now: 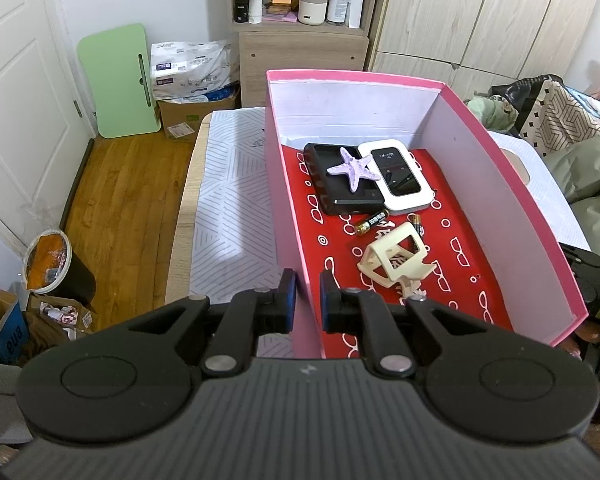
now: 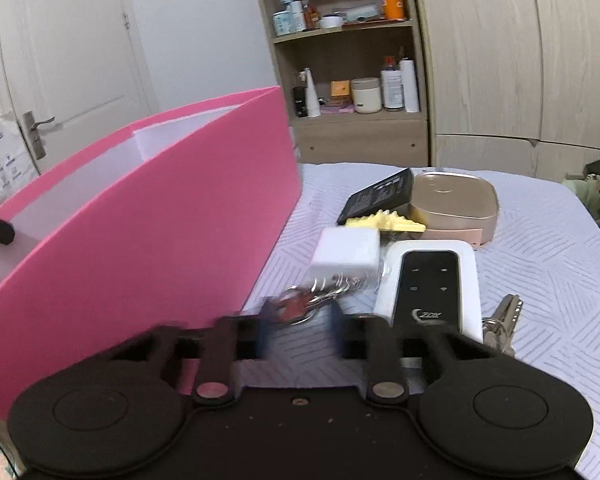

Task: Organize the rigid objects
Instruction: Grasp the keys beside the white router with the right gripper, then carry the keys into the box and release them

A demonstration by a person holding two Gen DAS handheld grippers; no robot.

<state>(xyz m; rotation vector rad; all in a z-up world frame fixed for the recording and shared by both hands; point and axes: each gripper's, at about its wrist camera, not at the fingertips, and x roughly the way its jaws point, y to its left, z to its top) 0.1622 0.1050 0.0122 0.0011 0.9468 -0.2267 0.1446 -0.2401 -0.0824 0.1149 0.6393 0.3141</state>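
Note:
A pink box (image 1: 512, 184) with a red patterned floor stands on the table. In it lie a black case with a purple starfish (image 1: 353, 169) on top, a white device (image 1: 398, 178), batteries (image 1: 371, 222) and a cream hair clip (image 1: 396, 260). My left gripper (image 1: 307, 300) is narrowly open, straddling the box's near left wall. In the right wrist view the box (image 2: 160, 240) is at left. My right gripper (image 2: 300, 326) is open and blurred over a key ring (image 2: 304, 304). Beyond lie a white charger (image 2: 346, 256), a white remote (image 2: 428, 284), a yellow clip (image 2: 384, 222), a black device (image 2: 376, 196) and a gold tin (image 2: 456, 204).
More keys (image 2: 504, 320) lie right of the remote. The table has a white patterned cloth (image 1: 228, 200). A shelf unit (image 2: 348, 60) and wardrobe stand behind. A bin (image 1: 52, 264) and bags sit on the wooden floor at left.

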